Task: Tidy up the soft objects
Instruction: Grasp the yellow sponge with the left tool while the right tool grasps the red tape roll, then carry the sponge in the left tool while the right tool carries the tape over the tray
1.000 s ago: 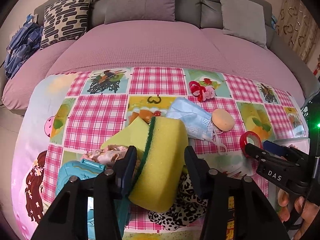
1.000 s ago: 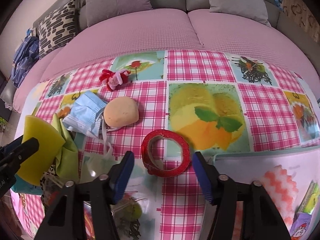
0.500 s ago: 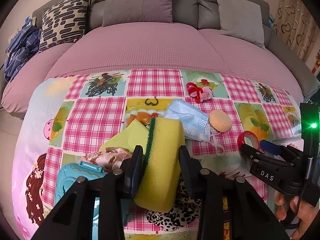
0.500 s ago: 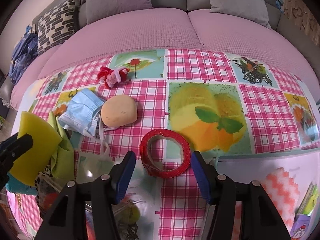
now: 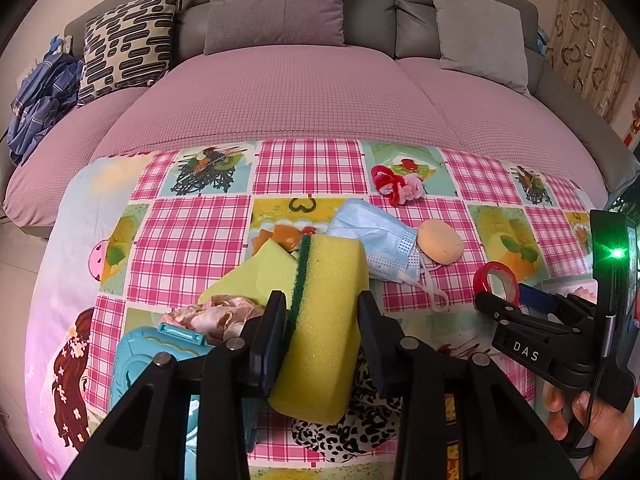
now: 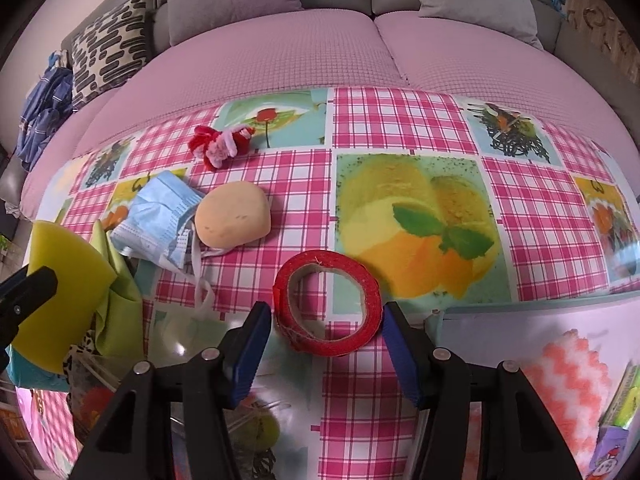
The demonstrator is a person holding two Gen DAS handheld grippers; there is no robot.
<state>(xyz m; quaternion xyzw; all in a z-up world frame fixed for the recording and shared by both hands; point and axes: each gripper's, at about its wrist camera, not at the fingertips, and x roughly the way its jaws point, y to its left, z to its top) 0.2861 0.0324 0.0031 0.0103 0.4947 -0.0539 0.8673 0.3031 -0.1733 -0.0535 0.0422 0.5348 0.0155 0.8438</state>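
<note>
While the left gripper [image 5: 322,326] clamps the yellow sponge [image 5: 320,320] between its fingers above the near-left clutter on the worktop [image 6: 400,132], the right gripper [image 6: 326,344] stands wide open, its fingers [image 6: 248,344] flanking, without touching, the red tape roll [image 6: 328,304]. Farther left lie a peach sponge [image 6: 232,216] touching a blue face mask [image 6: 160,216], and a red plush [image 6: 218,142].

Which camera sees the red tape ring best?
The right wrist view: the red tape ring lies whole and close, between the open right tool fingers. The left wrist view shows it small at the edge, partly hidden by the right tool.
</note>
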